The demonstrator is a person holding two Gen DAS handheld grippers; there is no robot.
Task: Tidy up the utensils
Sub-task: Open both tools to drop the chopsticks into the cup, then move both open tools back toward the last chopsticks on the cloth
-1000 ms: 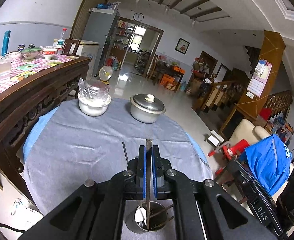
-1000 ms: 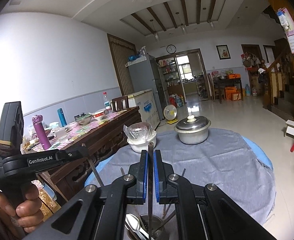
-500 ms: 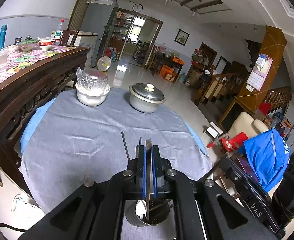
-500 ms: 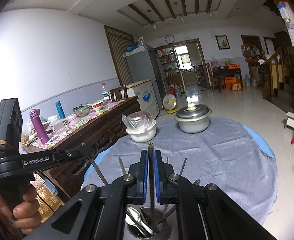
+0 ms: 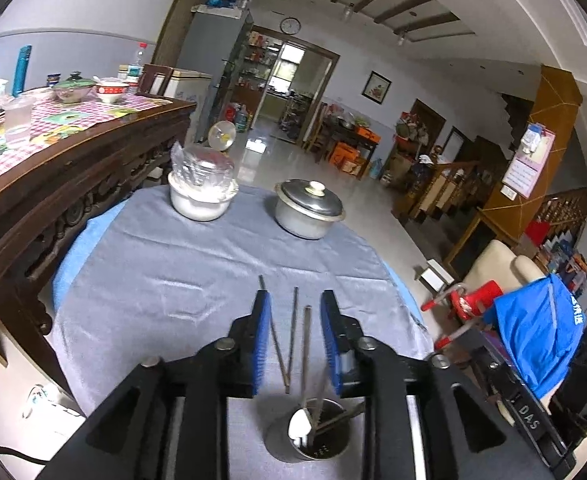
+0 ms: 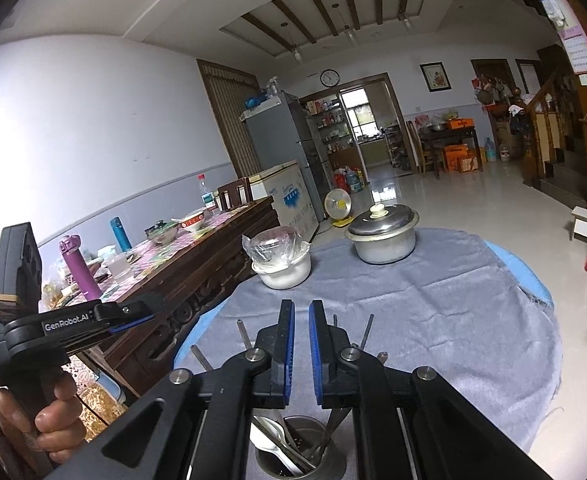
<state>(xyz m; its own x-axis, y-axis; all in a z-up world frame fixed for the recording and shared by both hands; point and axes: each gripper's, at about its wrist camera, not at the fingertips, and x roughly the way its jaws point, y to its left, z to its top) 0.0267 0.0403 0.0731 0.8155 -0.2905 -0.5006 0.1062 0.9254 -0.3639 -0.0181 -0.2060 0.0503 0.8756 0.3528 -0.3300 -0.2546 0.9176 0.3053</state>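
A round metal utensil holder (image 5: 308, 436) stands on the grey tablecloth (image 5: 181, 264), right below both grippers. It holds a white spoon (image 5: 300, 424) and several metal chopsticks (image 5: 291, 340) that lean out of it. My left gripper (image 5: 295, 312) is open above the holder, with chopstick ends rising between its blue pads. In the right wrist view the holder (image 6: 299, 456) sits under my right gripper (image 6: 301, 312), which is open with a narrow gap and holds nothing. The left gripper (image 6: 133, 314) also shows at the left of that view, held in a hand.
A lidded metal pot (image 5: 308, 210) and a white bowl covered in plastic (image 5: 202, 192) stand at the table's far side. A dark wooden sideboard (image 5: 73, 172) with dishes runs along the left. A chair with a blue jacket (image 5: 533, 332) stands at the right.
Both grippers have opened and let go of the chopsticks they held; those now stand in the holder. The left jaws opened wide, the right only a little.
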